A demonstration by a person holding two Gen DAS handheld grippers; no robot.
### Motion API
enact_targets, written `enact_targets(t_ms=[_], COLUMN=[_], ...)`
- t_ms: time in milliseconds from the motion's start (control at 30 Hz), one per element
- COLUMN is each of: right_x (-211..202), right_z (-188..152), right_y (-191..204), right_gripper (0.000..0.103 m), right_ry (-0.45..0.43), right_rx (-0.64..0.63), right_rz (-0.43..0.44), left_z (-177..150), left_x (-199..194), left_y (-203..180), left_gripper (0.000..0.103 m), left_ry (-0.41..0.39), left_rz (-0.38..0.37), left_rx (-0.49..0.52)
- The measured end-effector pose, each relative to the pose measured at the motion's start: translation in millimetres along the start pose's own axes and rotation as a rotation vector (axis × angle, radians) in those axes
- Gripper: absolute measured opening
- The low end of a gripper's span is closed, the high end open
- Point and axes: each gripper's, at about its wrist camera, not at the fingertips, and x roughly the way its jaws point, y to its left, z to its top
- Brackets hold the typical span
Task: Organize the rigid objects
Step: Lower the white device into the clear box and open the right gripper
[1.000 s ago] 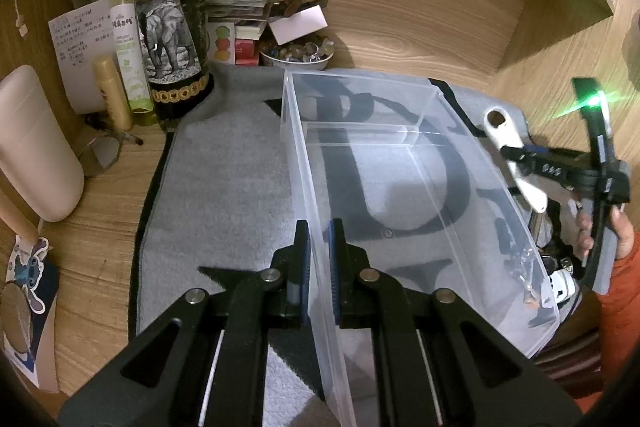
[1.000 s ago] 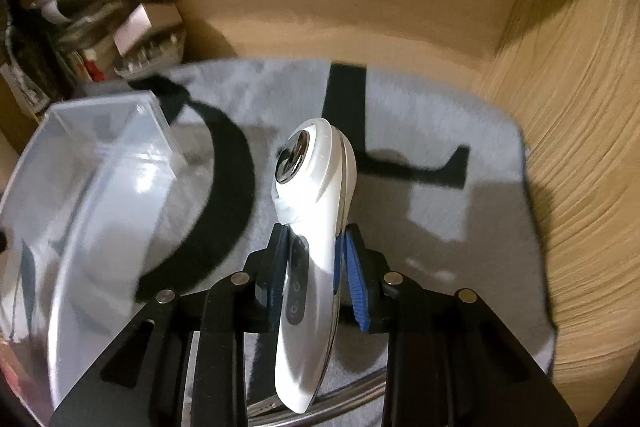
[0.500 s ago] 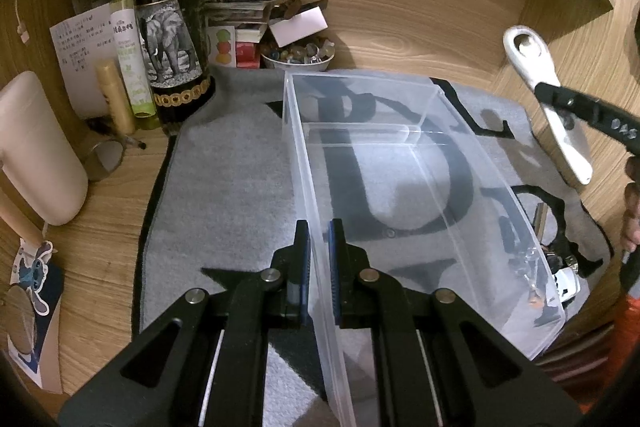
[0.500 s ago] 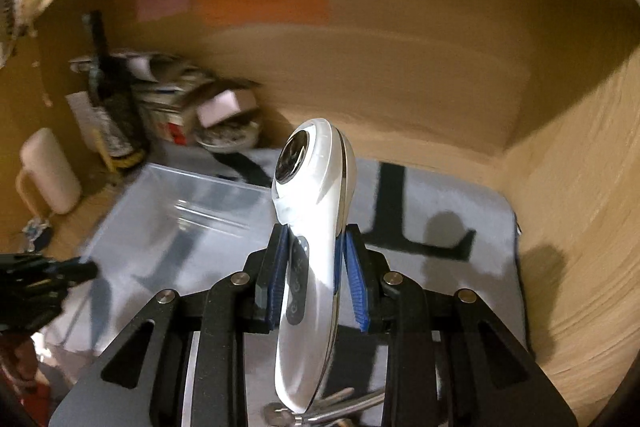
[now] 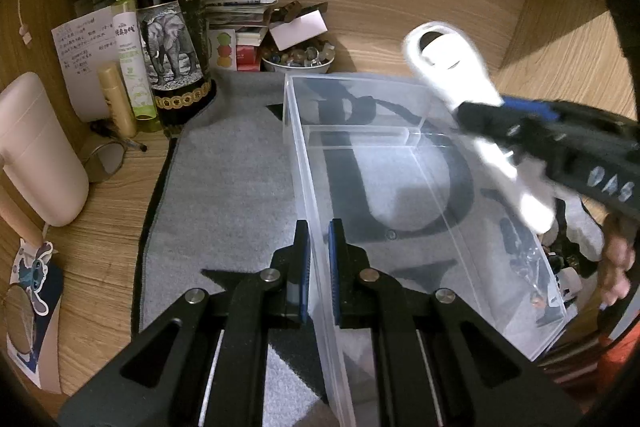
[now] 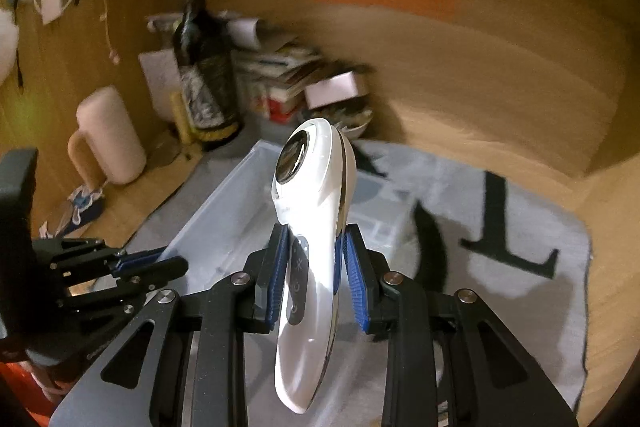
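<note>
Step in hand: carrying. Right tongs (image 6: 314,281) are clenched on the white handheld device (image 6: 312,227), held above the clear bin (image 5: 304,147). Left tongs (image 5: 318,267) pinch the bin's near wall, steadying it. Next: lower the device inside, clearing the rim. The bin's interior looks empty; the wine bottle (image 5: 172,27) stands beside its far corner.

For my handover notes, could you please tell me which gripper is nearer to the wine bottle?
Left. The left gripper, clamped on the clear bin's near wall, sits on the side of the wine bottle; the right gripper, holding the white device, hangs over the bin's far side.
</note>
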Motion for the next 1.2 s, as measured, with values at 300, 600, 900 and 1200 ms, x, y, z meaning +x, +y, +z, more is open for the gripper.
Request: enact_targets(t_ms=[300, 600, 900, 1200], right_x=[44, 60, 35, -25], right_z=[-8, -16, -8, -11], right_y=[9, 16, 18, -21], right_gripper=[0.026, 0.026, 0.026, 0.056], right_ry=[0.187, 0.268, 0.177, 0.028], right_rx=[-0.009, -0.063, -0.105, 0.005], right_rz=[0.054, 0.047, 0.006, -0.092], left_z=[-2, -2, -1, 0], left_x=[0, -1, 0, 0], left_y=[-2, -1, -2, -3], left_gripper=[0.009, 0.009, 0.009, 0.009], left_ry=[-0.016, -0.016, -0.015, -0.013], left_rz=[-0.001, -0.008, -0.003, 0.005], left_rx=[0.012, 0.008, 0.008, 0.017])
